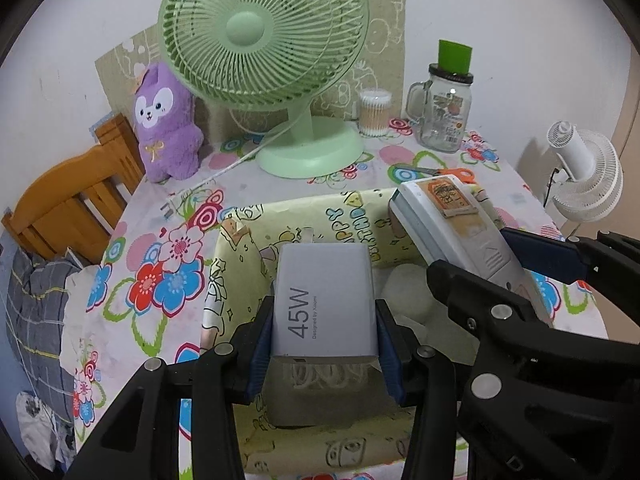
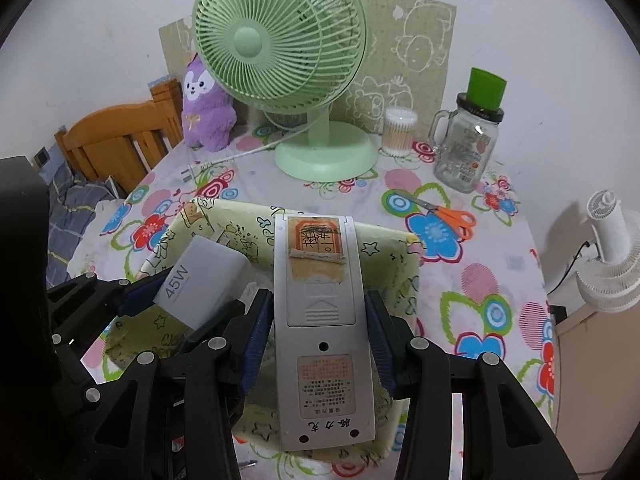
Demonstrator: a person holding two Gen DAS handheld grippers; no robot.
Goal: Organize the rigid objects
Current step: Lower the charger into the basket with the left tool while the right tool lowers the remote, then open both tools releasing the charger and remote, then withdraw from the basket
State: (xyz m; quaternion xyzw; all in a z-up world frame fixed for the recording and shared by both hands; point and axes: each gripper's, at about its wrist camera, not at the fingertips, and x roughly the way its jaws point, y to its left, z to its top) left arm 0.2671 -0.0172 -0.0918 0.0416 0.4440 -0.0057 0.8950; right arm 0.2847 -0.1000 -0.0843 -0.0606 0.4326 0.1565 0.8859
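A: What is the left gripper [image 1: 325, 354] holding?

B: Its jaws are clamped on the sides of a white charger [image 1: 325, 304] marked 45W, held over the yellow box [image 1: 280, 210] on the flowered counter [image 1: 168, 216].

A: And the right gripper [image 2: 316, 344]?

B: Its jaws grip a grey remote [image 2: 322, 320] by its long edges, back side up, also above the box.

A: What lies behind?

B: A green fan [image 2: 280, 48], a glass jar [image 2: 466, 148] and orange scissors [image 2: 448, 216], well apart from the box.
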